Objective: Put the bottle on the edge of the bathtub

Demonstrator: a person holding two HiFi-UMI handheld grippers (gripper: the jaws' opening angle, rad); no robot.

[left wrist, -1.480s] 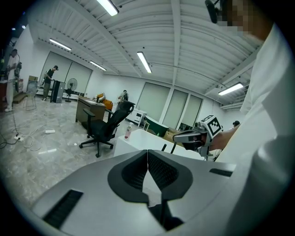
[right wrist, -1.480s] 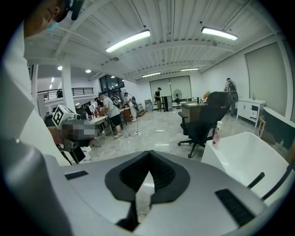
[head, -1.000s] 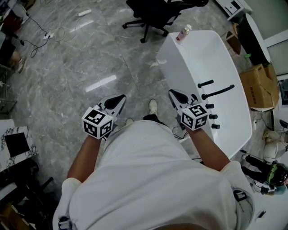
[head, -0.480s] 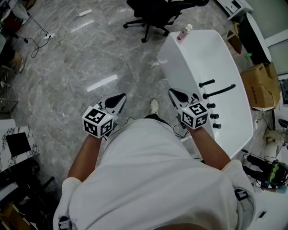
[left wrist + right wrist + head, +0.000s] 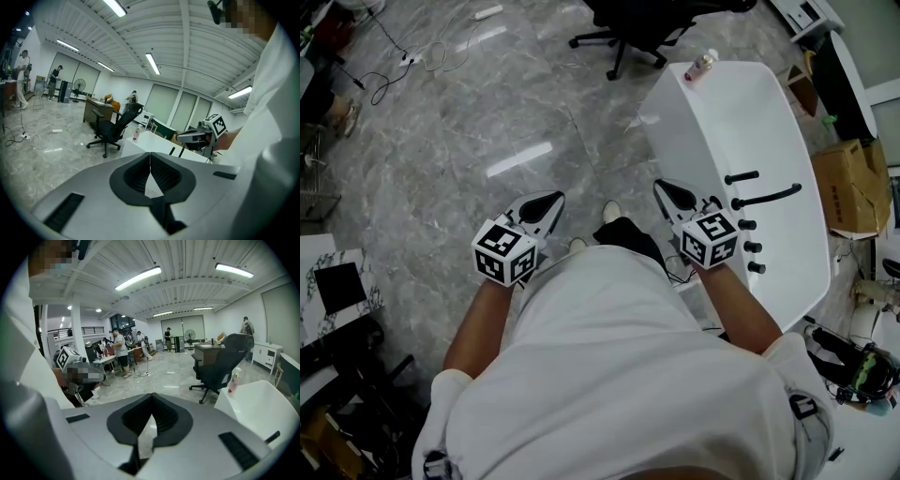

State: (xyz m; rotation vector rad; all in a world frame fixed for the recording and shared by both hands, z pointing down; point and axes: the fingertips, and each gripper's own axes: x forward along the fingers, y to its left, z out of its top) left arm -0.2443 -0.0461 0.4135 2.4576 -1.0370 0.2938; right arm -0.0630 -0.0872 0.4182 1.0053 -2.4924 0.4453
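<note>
Grippers first: your left gripper (image 5: 551,202) has its jaws pressed together with nothing between them. Your right gripper (image 5: 666,192) is likewise closed and empty. It is held beside the near end of the bathtub (image 5: 675,141), close to the black taps (image 5: 764,199).

Change over the last second: both grippers keep almost the same place before your body, and neither has opened. The surroundings have slid instead. Your shoe (image 5: 609,211) has advanced, a dark trouser leg now shows behind it, and the chair (image 5: 647,23) sits nearer the top edge of the head view. This reads as a step forward along the bathtub.

Bottle (image 5: 703,64): upright on the rim at the bathtub's far end, at the corner nearest the chair, as it was a second ago. It is well apart from both grippers.

Meaning for the task: no grasp is under way. The bottle already rests on the rim, so either the placing is done or you are walking over to fetch it. Which of these holds cannot be told.
</note>
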